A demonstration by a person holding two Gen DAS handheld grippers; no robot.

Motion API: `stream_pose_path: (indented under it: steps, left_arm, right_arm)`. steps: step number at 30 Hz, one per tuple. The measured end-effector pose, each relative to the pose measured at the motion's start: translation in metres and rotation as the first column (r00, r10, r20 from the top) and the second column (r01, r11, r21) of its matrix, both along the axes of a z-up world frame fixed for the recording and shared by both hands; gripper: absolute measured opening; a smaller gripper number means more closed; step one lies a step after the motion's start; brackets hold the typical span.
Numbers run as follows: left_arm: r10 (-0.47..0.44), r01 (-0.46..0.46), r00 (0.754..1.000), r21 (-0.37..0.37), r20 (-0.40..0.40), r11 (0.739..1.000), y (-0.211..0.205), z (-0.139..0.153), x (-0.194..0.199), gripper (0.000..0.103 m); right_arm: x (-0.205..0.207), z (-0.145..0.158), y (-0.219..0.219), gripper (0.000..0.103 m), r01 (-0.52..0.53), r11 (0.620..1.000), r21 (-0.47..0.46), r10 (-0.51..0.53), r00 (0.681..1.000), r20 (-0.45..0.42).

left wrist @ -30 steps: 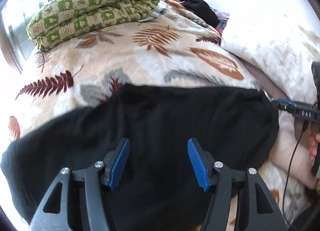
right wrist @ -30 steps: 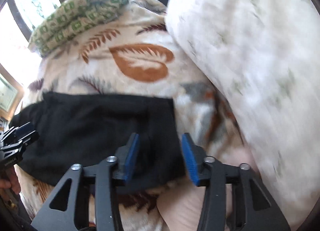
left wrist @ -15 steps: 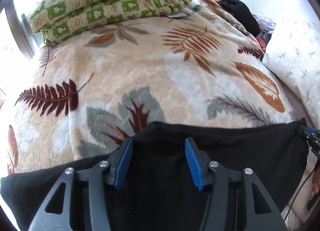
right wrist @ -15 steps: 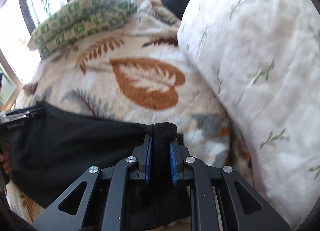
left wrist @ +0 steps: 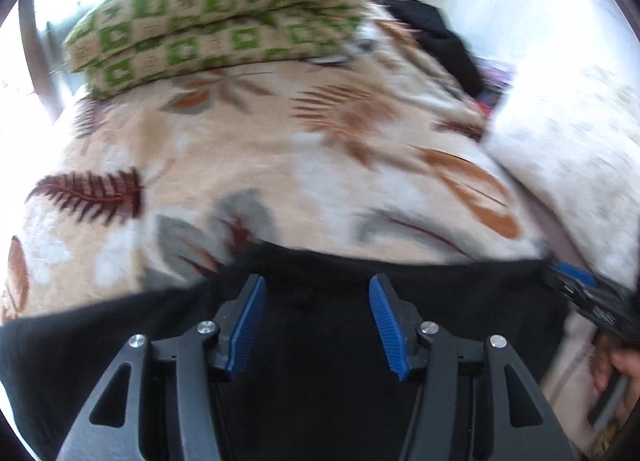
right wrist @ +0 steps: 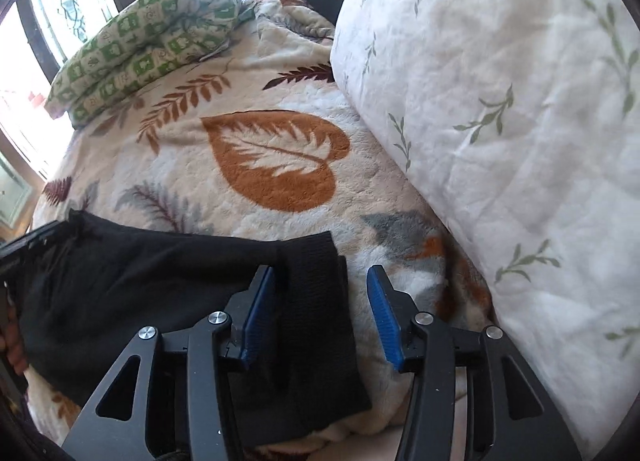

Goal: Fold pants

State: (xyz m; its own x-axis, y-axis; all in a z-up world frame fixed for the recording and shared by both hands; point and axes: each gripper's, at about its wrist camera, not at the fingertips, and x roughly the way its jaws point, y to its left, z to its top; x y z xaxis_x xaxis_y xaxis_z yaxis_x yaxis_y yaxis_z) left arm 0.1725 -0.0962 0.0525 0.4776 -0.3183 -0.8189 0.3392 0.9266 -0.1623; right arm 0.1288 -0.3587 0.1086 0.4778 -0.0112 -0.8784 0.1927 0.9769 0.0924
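The black pants (left wrist: 320,341) lie folded across the near part of a leaf-print blanket (left wrist: 280,149). My left gripper (left wrist: 316,321) is open and empty just above the pants' middle. My right gripper (right wrist: 320,313) is open over the pants' ribbed end (right wrist: 316,301), which lies flat on the blanket (right wrist: 272,165). The right gripper also shows at the pants' right end in the left wrist view (left wrist: 592,297). The left gripper shows at the far left edge of the right wrist view (right wrist: 28,245).
A folded green-checked quilt (left wrist: 216,25) lies at the far end of the bed. A big white leaf-print pillow (right wrist: 500,109) fills the right side. A dark garment (left wrist: 436,37) lies at the back right. Windows (right wrist: 60,13) stand behind.
My right gripper was shut on the pants' ribbed end half a second ago and has opened, leaving it on the blanket. My left gripper stays open and has shifted slightly over the pants.
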Motion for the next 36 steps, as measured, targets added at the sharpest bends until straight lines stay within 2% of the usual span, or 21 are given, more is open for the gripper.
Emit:
stream_pose_path:
  steps: [2,4,6,9,10,12,14,16,19,22,24,27,29,31,36]
  left_arm:
    - [-0.067,0.067,0.998,-0.014,0.000,0.998,-0.015,0.004,-0.018,0.064]
    - [-0.137,0.137,0.991,-0.021,-0.009,0.990,-0.031,0.004,-0.035,0.065]
    - [-0.195,0.195,0.981,-0.014,-0.022,0.981,-0.048,-0.001,-0.050,0.065]
    - [-0.257,0.260,0.965,0.060,-0.057,0.964,-0.073,-0.020,-0.067,0.065]
    - [-0.269,0.276,0.960,0.107,-0.074,0.955,-0.080,-0.032,-0.071,0.065]
    - [-0.297,0.292,0.955,0.170,-0.001,0.941,-0.086,-0.033,-0.082,0.066]
    - [-0.291,0.291,0.956,0.152,-0.022,0.944,-0.084,-0.029,-0.078,0.066]
    - [-0.276,0.277,0.961,0.092,-0.032,0.956,-0.078,-0.020,-0.074,0.065]
    - [-0.252,0.252,0.968,0.042,-0.021,0.967,-0.070,-0.012,-0.069,0.066]
    - [-0.246,0.250,0.967,0.088,-0.062,0.964,-0.074,-0.028,-0.066,0.065]
    - [-0.254,0.256,0.967,0.112,-0.033,0.960,-0.074,-0.034,-0.073,0.067]
    - [-0.253,0.252,0.967,0.122,-0.014,0.960,-0.076,-0.034,-0.076,0.068]
    - [-0.243,0.245,0.969,0.102,-0.032,0.964,-0.075,-0.030,-0.072,0.068]
    - [-0.233,0.236,0.971,0.067,-0.047,0.969,-0.071,-0.026,-0.070,0.068]
    - [-0.227,0.229,0.973,0.058,-0.037,0.972,-0.065,-0.021,-0.074,0.068]
  right_arm:
    - [-0.004,0.002,0.001,0.049,-0.001,1.000,0.013,0.002,1.000,-0.021]
    - [-0.012,0.004,0.001,0.057,0.007,1.000,0.004,-0.006,0.999,-0.037]
    - [-0.019,0.000,0.000,0.059,0.009,1.000,0.019,-0.008,0.999,-0.053]
    - [-0.025,-0.018,0.000,0.056,0.001,0.999,0.036,0.003,0.996,-0.092]
    - [-0.025,-0.020,0.003,0.057,-0.020,1.000,0.024,0.022,0.995,-0.094]
    - [-0.024,-0.026,0.013,0.058,-0.058,0.998,-0.011,0.056,0.991,-0.122]
    - [-0.025,-0.025,0.016,0.058,-0.081,0.997,-0.009,0.079,0.990,-0.114]
    - [-0.025,-0.022,0.016,0.058,-0.088,0.996,0.004,0.088,0.990,-0.107]
    - [-0.023,-0.027,0.005,0.059,-0.055,0.996,0.075,0.064,0.990,-0.122]
    - [-0.023,-0.036,0.003,0.062,-0.054,0.993,0.103,0.067,0.990,-0.126]
    - [-0.023,-0.037,0.005,0.063,-0.055,0.994,0.100,0.067,0.990,-0.126]
    - [-0.024,-0.036,0.002,0.054,-0.050,0.991,0.121,0.065,0.990,-0.128]
    - [-0.025,-0.035,-0.001,0.037,-0.040,0.987,0.153,0.060,0.991,-0.123]
    - [-0.026,-0.032,-0.001,0.025,-0.043,0.978,0.205,0.067,0.991,-0.113]
    - [-0.025,-0.022,0.004,0.021,-0.048,0.978,0.205,0.071,0.992,-0.104]
